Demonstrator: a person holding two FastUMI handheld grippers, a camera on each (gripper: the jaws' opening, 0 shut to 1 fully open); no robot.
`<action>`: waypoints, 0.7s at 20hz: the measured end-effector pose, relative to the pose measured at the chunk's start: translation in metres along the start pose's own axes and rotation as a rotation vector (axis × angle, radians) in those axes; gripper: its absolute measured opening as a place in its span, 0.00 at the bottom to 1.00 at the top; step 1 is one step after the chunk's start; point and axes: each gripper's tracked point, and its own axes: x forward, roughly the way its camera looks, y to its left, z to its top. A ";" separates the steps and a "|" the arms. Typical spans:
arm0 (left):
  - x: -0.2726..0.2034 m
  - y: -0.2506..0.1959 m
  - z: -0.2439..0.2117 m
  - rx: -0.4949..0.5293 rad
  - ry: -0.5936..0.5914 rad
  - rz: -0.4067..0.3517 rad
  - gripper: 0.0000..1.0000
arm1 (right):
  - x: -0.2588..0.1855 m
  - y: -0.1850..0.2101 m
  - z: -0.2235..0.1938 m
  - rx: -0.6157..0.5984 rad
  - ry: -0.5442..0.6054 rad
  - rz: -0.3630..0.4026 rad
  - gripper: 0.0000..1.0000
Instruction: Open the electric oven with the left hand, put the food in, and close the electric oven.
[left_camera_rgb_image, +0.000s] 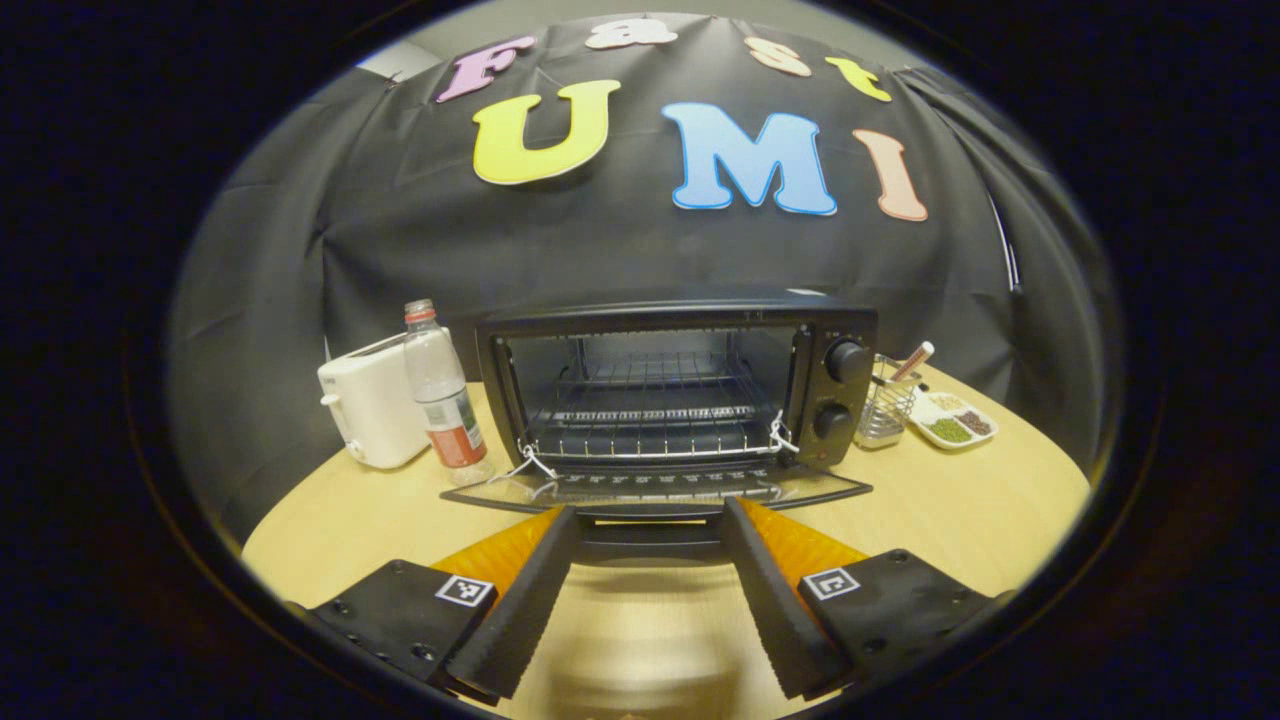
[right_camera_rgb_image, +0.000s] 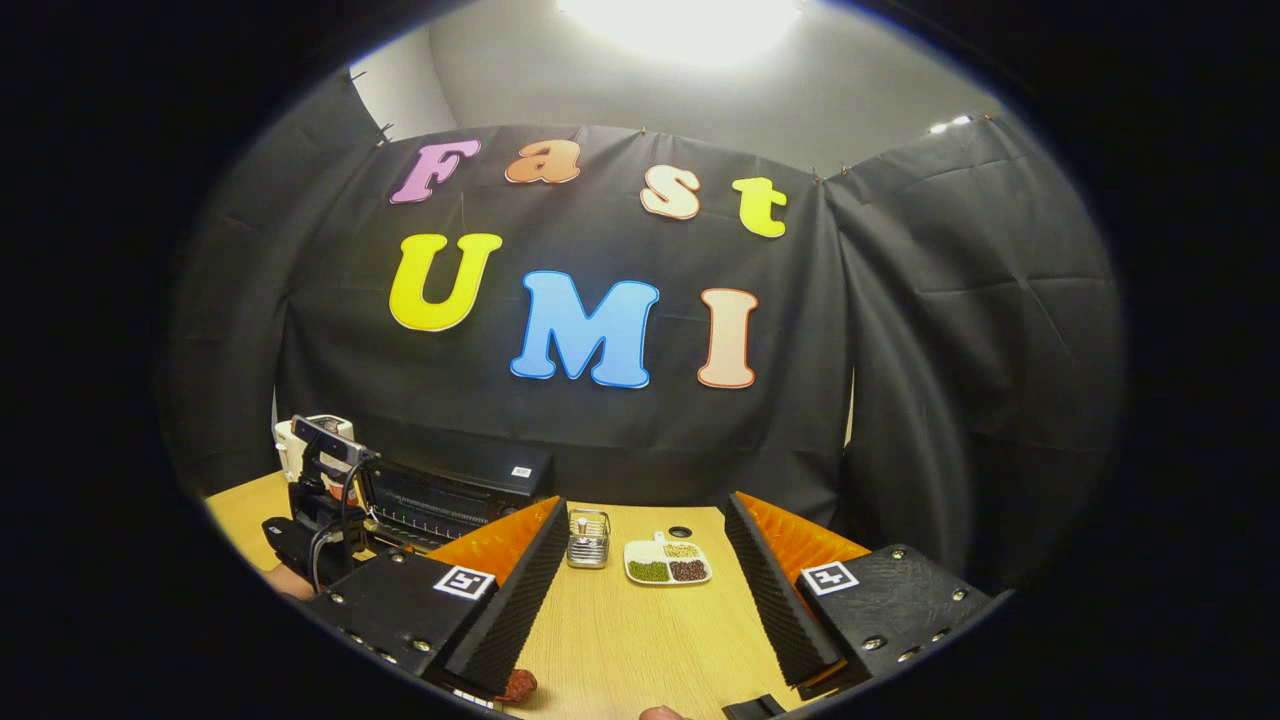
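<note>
A: Where is the electric oven (left_camera_rgb_image: 680, 390)?
B: At the far middle of the table (left_camera_rgb_image: 950, 510), door (left_camera_rgb_image: 655, 490) dropped flat, wire rack (left_camera_rgb_image: 640, 415) bare. A toaster (left_camera_rgb_image: 372, 400) and a bottle (left_camera_rgb_image: 445, 400) stand to its left; a wire basket (left_camera_rgb_image: 885, 410) and a divided dish (left_camera_rgb_image: 952, 420) to its right.
A: And the left tool (left_camera_rgb_image: 648, 520)?
B: Spread wide, holding nothing, just before the door's near edge.
A: The right tool (right_camera_rgb_image: 645, 520)?
B: Also spread and holding nothing, over the table farther right. A reddish piece of food (right_camera_rgb_image: 518, 685) lies at its near left edge.
</note>
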 end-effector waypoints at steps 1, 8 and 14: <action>-0.001 0.000 -0.004 -0.001 0.007 0.002 1.00 | -0.002 0.000 -0.002 0.001 0.007 0.002 0.96; -0.004 -0.002 -0.038 0.012 0.077 0.014 1.00 | -0.009 0.003 -0.012 0.019 0.035 0.024 0.96; -0.033 -0.001 -0.015 0.022 0.022 0.014 1.00 | -0.012 0.007 -0.018 0.049 0.042 0.066 0.96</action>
